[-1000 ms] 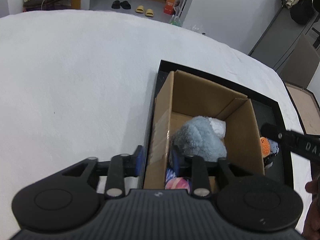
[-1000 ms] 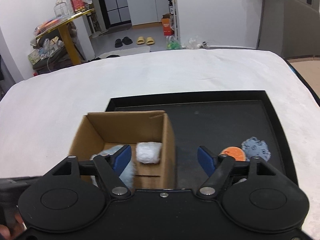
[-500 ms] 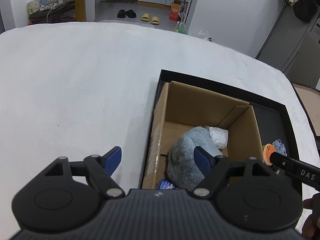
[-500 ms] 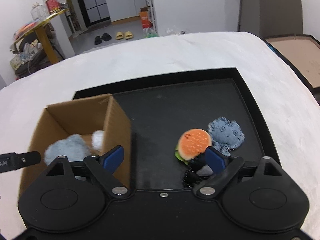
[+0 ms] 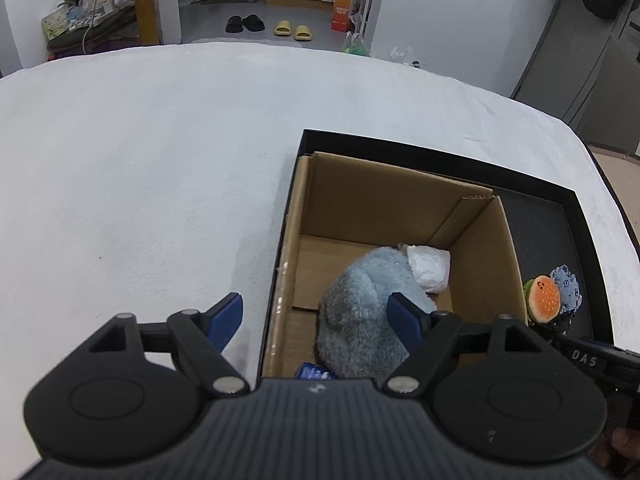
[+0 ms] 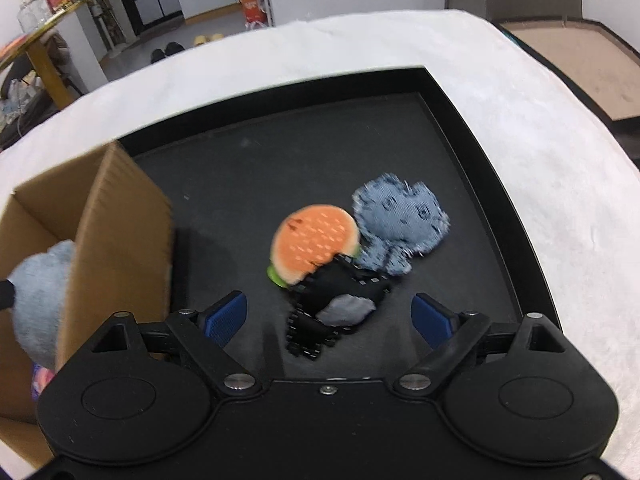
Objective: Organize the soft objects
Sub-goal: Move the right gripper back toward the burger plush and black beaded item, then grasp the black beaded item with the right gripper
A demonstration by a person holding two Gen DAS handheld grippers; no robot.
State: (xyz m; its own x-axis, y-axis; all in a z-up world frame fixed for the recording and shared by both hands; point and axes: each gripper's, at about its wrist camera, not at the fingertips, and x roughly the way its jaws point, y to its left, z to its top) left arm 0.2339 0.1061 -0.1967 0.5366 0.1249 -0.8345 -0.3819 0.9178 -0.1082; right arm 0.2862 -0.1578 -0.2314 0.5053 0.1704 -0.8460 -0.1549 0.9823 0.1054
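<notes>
A cardboard box (image 5: 476, 240) stands in the left part of a black tray (image 6: 484, 184). Inside lie a grey-blue plush (image 5: 360, 300), a white soft item (image 5: 428, 266) and a blue item (image 5: 312, 370) at the near wall. My left gripper (image 5: 316, 316) is open and empty above the box's near left wall. On the tray floor lie an orange burger plush (image 6: 314, 242), a blue denim piece (image 6: 400, 220) and a black-and-grey soft toy (image 6: 332, 312). My right gripper (image 6: 330, 316) is open and empty, just above the black toy.
The tray sits on a white cloth-covered table (image 5: 140, 160). The box wall (image 6: 120, 240) stands left of my right gripper. The table's far edge drops to a room floor with slippers (image 5: 292, 30) and a side table (image 5: 100, 12).
My left gripper opened and pulled back up from the grey-blue plush, which stays in the box. My right gripper swung right from the box to above the burger and black toy.
</notes>
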